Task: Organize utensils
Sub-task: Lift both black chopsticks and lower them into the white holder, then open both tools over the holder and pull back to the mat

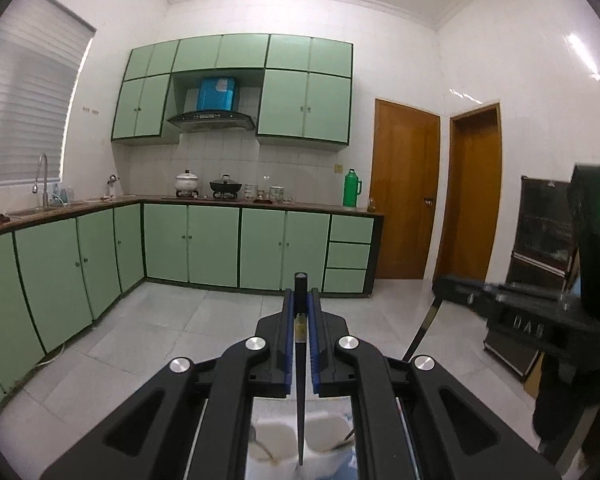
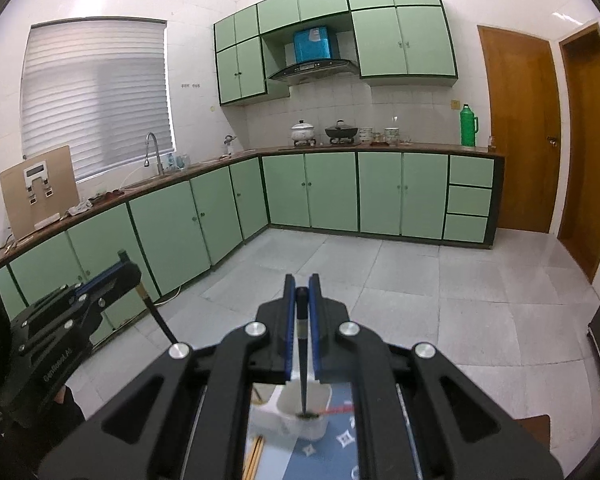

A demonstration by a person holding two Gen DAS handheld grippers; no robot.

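Observation:
In the left wrist view my left gripper (image 1: 301, 294) is shut on a black chopstick (image 1: 300, 400), which hangs tip down over a white utensil holder (image 1: 276, 436). Off to the right, my right gripper (image 1: 444, 286) grips a second black chopstick (image 1: 422, 332), also pointing down. In the right wrist view the right gripper (image 2: 301, 282) is shut on that chopstick (image 2: 302, 380), whose tip reaches into a compartment of the white holder (image 2: 290, 404). The left gripper (image 2: 130, 268) shows at the left with its chopstick (image 2: 160, 320). Both grippers are held high above the holder.
The holder stands on a blue mat with white stars (image 2: 340, 440); light wooden chopsticks (image 2: 256, 452) lie beside it. Green cabinets (image 2: 332, 192) and a counter with pots run along the far walls, beyond a tiled floor (image 1: 160, 328). Wooden doors (image 1: 404, 192) stand right.

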